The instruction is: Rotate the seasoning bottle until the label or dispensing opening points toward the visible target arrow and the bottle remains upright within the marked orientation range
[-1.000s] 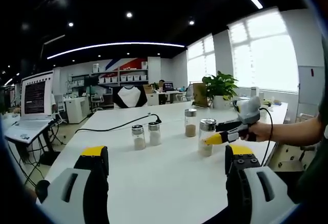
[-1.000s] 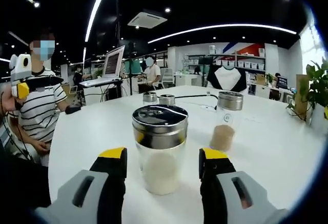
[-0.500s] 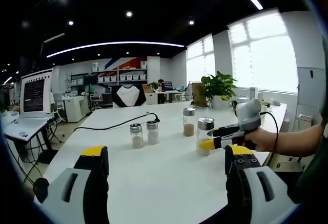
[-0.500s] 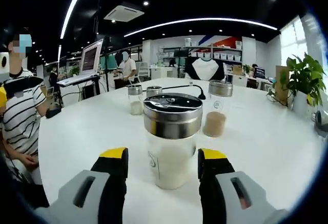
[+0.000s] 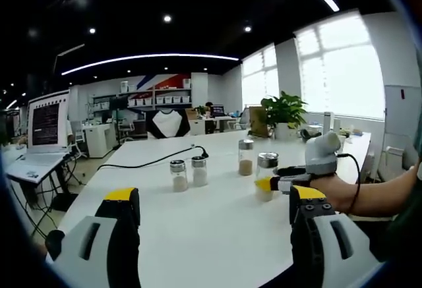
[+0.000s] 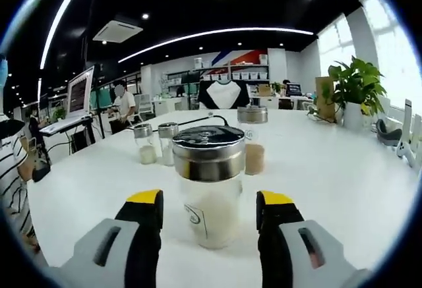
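The left gripper view looks from the near edge across the long white table point(image 5: 198, 215) toward shelves and windows, well back from the jars. The right gripper view sits low and close before the steel-lidded glass seasoning bottle of white powder point(image 6: 210, 192) (also seen at point(image 5: 266, 176)); both share the two small shakers point(image 6: 153, 144)

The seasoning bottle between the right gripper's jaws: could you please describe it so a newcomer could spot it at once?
On the long white table, four shaker bottles stand with metal lids. The seasoning bottle is the one nearest the right gripper, standing between its yellow-tipped jaws. Unlike the brown-filled bottle behind it and the two small shakers to one side, it holds white powder and shows a small printed mark.
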Demonstrator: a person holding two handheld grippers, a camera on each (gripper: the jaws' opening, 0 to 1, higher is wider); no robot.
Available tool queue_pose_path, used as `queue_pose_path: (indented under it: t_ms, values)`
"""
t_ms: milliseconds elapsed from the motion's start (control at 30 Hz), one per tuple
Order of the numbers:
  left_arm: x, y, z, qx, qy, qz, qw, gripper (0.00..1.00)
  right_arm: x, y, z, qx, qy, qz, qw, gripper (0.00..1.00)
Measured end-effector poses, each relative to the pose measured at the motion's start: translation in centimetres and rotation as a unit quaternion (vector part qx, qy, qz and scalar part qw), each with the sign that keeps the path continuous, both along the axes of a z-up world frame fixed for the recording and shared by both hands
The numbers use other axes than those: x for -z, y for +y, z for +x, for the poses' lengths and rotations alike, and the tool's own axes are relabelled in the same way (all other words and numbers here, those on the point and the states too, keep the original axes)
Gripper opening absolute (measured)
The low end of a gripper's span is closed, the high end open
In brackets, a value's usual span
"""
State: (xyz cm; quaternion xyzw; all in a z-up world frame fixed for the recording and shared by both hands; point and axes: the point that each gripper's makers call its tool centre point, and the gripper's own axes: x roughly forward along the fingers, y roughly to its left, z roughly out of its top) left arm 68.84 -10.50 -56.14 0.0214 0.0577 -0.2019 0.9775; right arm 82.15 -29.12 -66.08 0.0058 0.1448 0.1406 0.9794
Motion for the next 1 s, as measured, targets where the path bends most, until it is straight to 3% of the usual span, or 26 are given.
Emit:
queue_pose_path:
  t_ms: [433, 533, 1000]
  values:
    - [0.3, 0.2, 0.1, -0.002, 0.003, -0.002, 1.0, 0.99, -0.3, -0.5, 1.2, 0.05, 0.012, -0.001, 0.9987, 0.45]
    - [0.4, 0.0, 0.1, 0.002, 0.006, -0.002, 1.0, 0.99, -0.2, -0.6, 1.4, 0.046, 0.012, -0.007, 0.9989, 0.39]
    - [0.6, 0.4, 0.0, -0.005, 0.007, -0.001, 1.0, 0.99, -0.2, -0.5, 1.4, 0.035, 0.012, -0.012, 0.9992, 0.39]
